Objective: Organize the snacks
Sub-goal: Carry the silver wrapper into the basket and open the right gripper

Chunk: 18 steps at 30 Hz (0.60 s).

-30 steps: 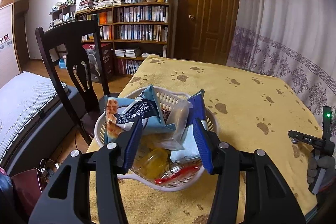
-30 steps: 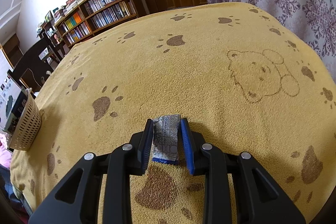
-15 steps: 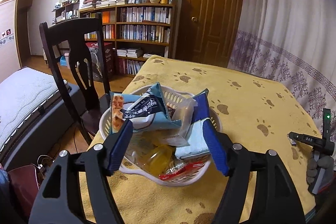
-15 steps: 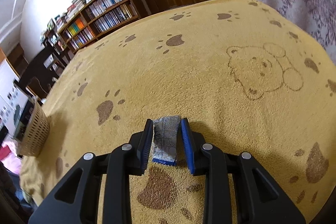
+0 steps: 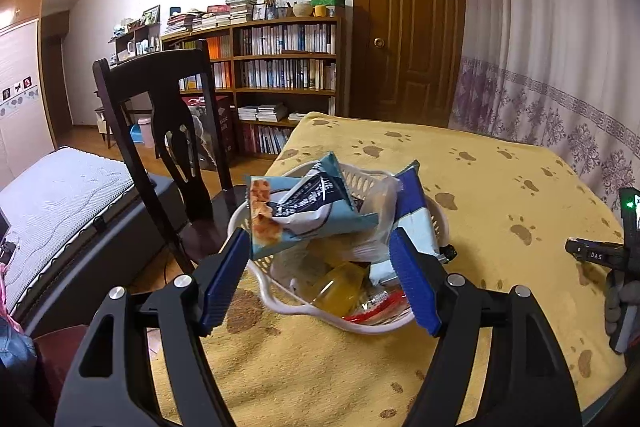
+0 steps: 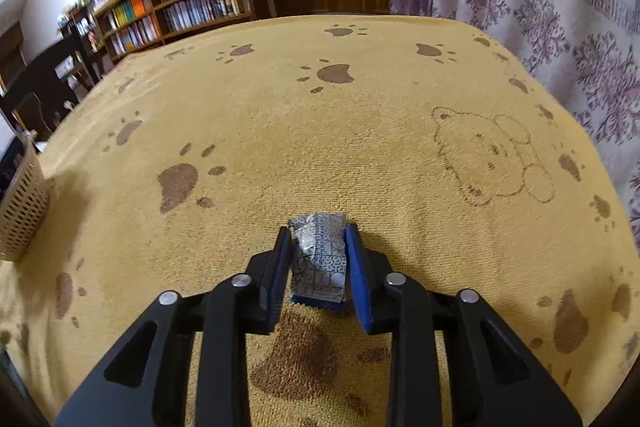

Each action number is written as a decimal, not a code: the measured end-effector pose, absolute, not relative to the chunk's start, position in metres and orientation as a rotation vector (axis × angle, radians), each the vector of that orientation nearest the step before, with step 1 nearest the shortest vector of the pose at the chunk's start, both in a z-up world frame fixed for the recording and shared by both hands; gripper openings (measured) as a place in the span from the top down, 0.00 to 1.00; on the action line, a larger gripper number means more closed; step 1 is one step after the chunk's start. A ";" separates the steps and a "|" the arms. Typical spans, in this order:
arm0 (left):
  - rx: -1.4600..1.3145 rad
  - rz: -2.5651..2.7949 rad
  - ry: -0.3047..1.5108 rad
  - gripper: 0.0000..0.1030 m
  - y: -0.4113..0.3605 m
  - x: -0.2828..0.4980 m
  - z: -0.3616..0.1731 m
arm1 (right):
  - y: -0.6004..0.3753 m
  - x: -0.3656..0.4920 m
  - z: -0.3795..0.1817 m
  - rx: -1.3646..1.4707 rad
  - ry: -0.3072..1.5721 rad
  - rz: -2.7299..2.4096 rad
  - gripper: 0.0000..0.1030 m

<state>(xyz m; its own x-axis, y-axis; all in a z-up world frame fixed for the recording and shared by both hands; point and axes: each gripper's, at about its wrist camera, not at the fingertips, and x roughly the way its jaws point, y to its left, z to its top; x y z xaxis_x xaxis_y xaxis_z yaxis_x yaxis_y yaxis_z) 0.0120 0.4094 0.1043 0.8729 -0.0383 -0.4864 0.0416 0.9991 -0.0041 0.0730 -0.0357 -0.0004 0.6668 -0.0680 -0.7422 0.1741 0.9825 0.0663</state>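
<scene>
Yellow terry cloth printed with brown paw marks covers the table [image 5: 500, 211] under both my tools. Starting on my left, the left gripper [image 5: 320, 279] stands spread wide, holding nothing, its blue pads on either side of the near rim of a white plastic basket [image 5: 276, 301] just ahead of it. Heaped in that basket, a teal snack packet [image 5: 316, 211] lies on top, beyond the left pad; below it sits a yellow jelly cup [image 5: 340, 285], and a blue-and-white packet [image 5: 412, 211] leans up behind the right pad. A dark wooden chair [image 5: 160, 131] stands off to the left of the basket, beside the table edge.

Moving right, my right gripper [image 6: 318, 259] is clenched on a small silver patterned wrapper [image 6: 320, 259], pinched flat between the two pads, just over the cloth. Far to its left, at the edge of that view, I see the basket's latticed wall [image 6: 24, 215], well apart from the wrapper.
</scene>
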 end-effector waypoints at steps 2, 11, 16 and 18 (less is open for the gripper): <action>0.013 -0.030 0.493 0.22 0.411 0.010 0.105 | -0.031 0.073 0.000 0.105 0.834 -0.157 0.75; 0.025 0.022 0.468 0.21 0.419 0.005 0.103 | 0.006 0.071 0.039 0.168 0.798 -0.053 0.76; 0.036 0.034 0.436 0.15 0.422 -0.002 0.107 | 0.065 0.070 0.084 0.123 0.725 0.100 0.76; 0.038 0.035 0.425 0.15 0.422 -0.005 0.108 | 0.095 0.068 0.101 0.096 0.698 0.173 0.76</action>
<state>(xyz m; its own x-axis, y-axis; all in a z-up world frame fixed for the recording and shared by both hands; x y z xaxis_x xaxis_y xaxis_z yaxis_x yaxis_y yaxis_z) -0.0049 0.4224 0.1081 0.9103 0.0424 -0.4117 -0.0263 0.9987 0.0445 0.0682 0.0955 0.1014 0.7527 0.1897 -0.6304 -0.1259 0.9814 0.1450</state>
